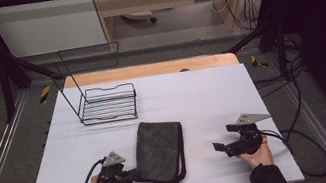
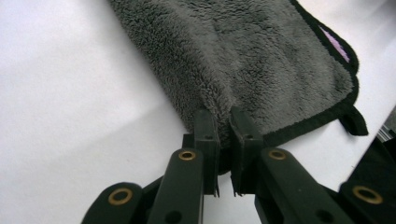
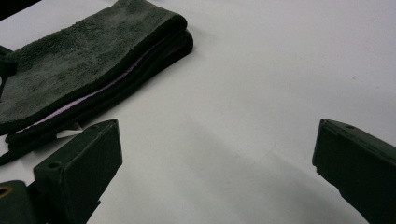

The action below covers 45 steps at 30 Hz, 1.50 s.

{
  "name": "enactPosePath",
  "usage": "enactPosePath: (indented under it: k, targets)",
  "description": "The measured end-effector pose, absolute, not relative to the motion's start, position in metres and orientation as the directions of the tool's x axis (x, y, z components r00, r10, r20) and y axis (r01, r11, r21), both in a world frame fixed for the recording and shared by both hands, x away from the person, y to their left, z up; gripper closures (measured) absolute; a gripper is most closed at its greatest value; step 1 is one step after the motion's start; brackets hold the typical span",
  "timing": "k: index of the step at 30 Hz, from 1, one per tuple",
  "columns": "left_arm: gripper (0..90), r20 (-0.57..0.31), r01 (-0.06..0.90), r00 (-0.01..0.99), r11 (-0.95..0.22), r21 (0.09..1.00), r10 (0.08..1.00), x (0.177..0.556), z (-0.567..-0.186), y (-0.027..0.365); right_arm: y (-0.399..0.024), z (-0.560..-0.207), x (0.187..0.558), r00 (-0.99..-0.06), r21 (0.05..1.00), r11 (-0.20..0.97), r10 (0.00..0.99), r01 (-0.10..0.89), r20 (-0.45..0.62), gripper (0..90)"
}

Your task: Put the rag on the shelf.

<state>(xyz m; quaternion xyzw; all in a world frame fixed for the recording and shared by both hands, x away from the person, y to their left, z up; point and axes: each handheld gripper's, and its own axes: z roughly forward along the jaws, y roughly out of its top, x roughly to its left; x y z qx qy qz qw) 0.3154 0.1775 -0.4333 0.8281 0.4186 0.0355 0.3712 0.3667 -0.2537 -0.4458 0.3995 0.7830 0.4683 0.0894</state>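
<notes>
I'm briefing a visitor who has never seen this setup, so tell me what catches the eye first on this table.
The folded grey towel lies at the near middle of the white table, and the left gripper is shut on its near left corner. The right gripper sits open to the towel's right, its jaws spread wide over bare tabletop. A black wire rack stands at the far left of the table, nothing in it.

A white worktop [image 1: 203, 99] carries a folded grey towel [image 1: 160, 152] with black trim near its front edge and an empty black wire rack [image 1: 107, 104] toward the back left, well apart from the towel, with bare wood showing behind.
</notes>
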Motion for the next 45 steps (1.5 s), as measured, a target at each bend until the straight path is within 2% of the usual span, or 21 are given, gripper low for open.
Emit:
enactPosePath:
  k: [11,15,18,19,24,27,31,39,45]
  targets:
    - [82.8,-0.301,0.684,0.642,-0.35,0.639,0.706,0.304,-0.436,0.177,-0.253,-0.446,0.367,-0.667,0.803,0.245,0.707,0.544,0.236,2.1]
    - [79.2,-0.3,0.675,0.656,-0.362,0.642,0.692,0.307,-0.435,0.18,-0.253,-0.446,0.367,-0.666,0.805,0.241,0.707,0.542,0.237,2.1]
    - [64.9,-0.282,0.657,0.676,-0.383,0.65,0.681,0.311,-0.432,0.185,-0.253,-0.446,0.367,-0.666,0.806,0.238,0.707,0.542,0.239,2.1]
    - [64.9,-0.272,0.649,0.679,-0.384,0.657,0.682,0.312,-0.43,0.187,-0.253,-0.446,0.367,-0.666,0.806,0.238,0.707,0.542,0.239,2.1]
    - [41.4,-0.217,0.61,0.68,-0.376,0.697,0.701,0.325,-0.418,0.196,-0.253,-0.446,0.367,-0.665,0.805,0.237,0.707,0.544,0.242,2.1]
    - [36.8,-0.193,0.597,0.666,-0.359,0.718,0.721,0.338,-0.413,0.198,-0.253,-0.446,0.367,-0.666,0.805,0.238,0.706,0.543,0.24,2.1]
    - [24.2,-0.19,0.605,0.652,-0.352,0.714,0.734,0.357,-0.41,0.197,-0.253,-0.446,0.367,-0.663,0.806,0.233,0.708,0.545,0.244,2.1]
    - [15.7,-0.177,0.613,0.624,-0.335,0.716,0.762,0.387,-0.408,0.194,-0.253,-0.447,0.368,-0.665,0.806,0.237,0.707,0.543,0.241,2.1]
    - [14.0,-0.166,0.615,0.603,-0.322,0.72,0.78,0.407,-0.41,0.191,-0.253,-0.446,0.367,-0.664,0.806,0.236,0.708,0.543,0.24,2.0]
